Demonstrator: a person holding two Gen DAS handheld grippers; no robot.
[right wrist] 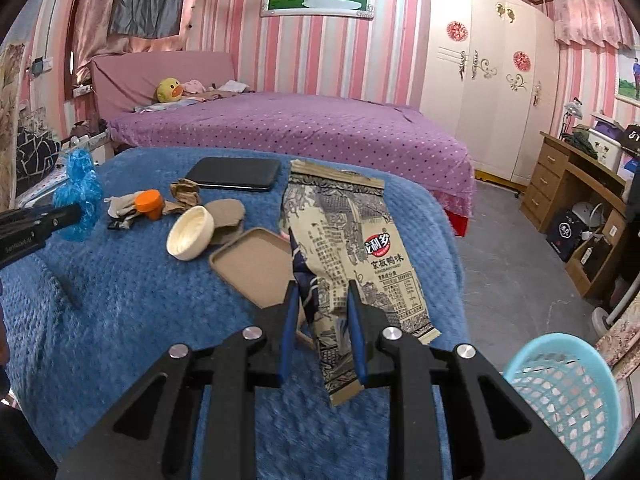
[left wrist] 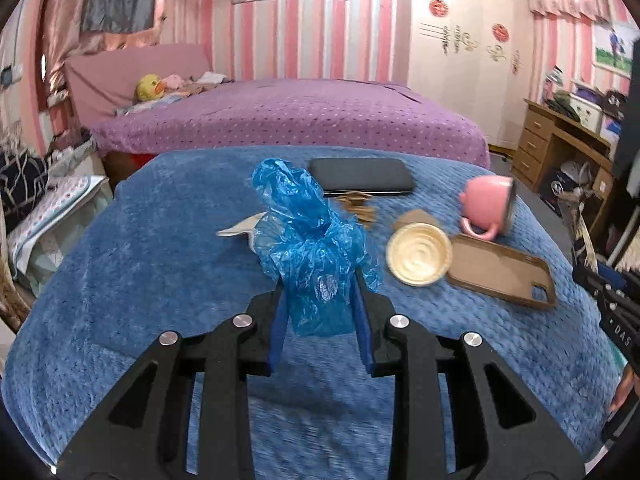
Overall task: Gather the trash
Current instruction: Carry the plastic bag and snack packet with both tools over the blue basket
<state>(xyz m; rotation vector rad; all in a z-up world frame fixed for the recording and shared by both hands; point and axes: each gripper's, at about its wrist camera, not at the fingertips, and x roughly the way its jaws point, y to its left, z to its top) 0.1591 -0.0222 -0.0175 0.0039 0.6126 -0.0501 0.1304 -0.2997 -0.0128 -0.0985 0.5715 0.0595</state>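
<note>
On the left, the left gripper (left wrist: pixel 320 300) is clenched on a crumpled blue plastic bag (left wrist: pixel 308 236), which stands up between its blue pads above the blue blanket (left wrist: pixel 140 240); the right wrist view shows the same bag (right wrist: pixel 78 196) held clear of the blanket at the far left. Moving right along the table, the small litter lies loose: an orange cap (right wrist: pixel 150 203) among scraps of brown paper (right wrist: pixel 185 196), a black phone (right wrist: pixel 236 174) behind them, a cream round lid (right wrist: pixel 188 238), a brown phone case (right wrist: pixel 256 266), and, in the left view, a pink mug (left wrist: pixel 486 204) tipped on its side. Further right, the right gripper (right wrist: pixel 322 320) is grasping a long printed snack wrapper (right wrist: pixel 352 248), pinched near its lower end with most of its length rising ahead of the fingers. At the far right, a light blue basket (right wrist: pixel 560 396) sits low beside the table, well below the wrapper.

Both hands seem to be in the carrying step, each with one piece of trash. The next move likely calls for swinging the wrapper right and down over the basket before letting go, then bringing the bag across the table to follow.
</note>
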